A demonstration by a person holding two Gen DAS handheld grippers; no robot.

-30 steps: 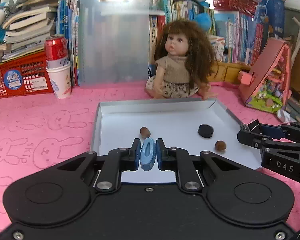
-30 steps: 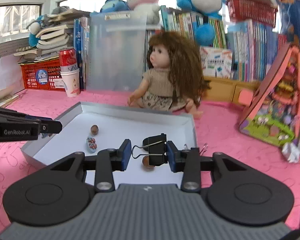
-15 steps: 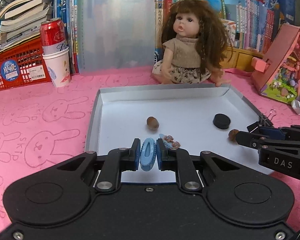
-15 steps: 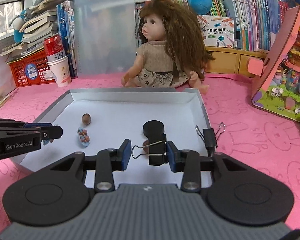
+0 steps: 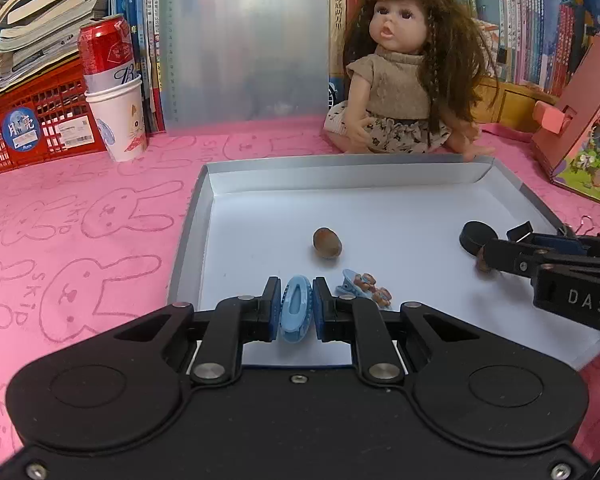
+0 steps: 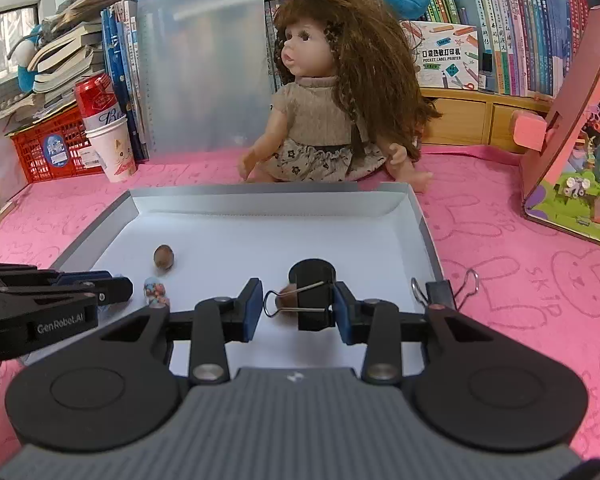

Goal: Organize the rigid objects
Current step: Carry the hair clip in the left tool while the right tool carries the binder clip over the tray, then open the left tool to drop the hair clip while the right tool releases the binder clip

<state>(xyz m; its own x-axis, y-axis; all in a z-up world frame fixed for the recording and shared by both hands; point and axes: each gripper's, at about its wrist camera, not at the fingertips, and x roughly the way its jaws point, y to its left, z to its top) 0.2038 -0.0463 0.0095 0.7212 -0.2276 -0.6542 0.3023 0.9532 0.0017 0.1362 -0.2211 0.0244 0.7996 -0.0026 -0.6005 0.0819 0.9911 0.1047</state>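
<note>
Both grippers have come down and forward over the tray since the earlier frames, each with its load unchanged.

Left gripper [image 5: 296, 312]: pressed nearly together, pinching a blue hair clip [image 5: 296, 310] upright between the pads; poised over the tray's near edge, toward its left side.

Right gripper [image 6: 296, 310]: partly spread, pinching a black binder clip [image 6: 314, 306] by its body and wire handles; poised over the near right part of the tray.

Tray [image 5: 198, 216]: grey rim, white floor, on a pink bunny-print cloth. Holds a nut [image 5: 327, 242] near the middle, a small decorated clip [image 5: 362, 286] just beyond the left gripper, a black disc [image 5: 474, 236] by the right edge, and a second nut, half hidden behind the right gripper.

Spare binder clip [image 6: 440, 294]: just outside the tray's right edge.

Judgement: both loads now hang low over the tray, so release looks like the next step; the spare binder clip remains to be gathered.
</note>
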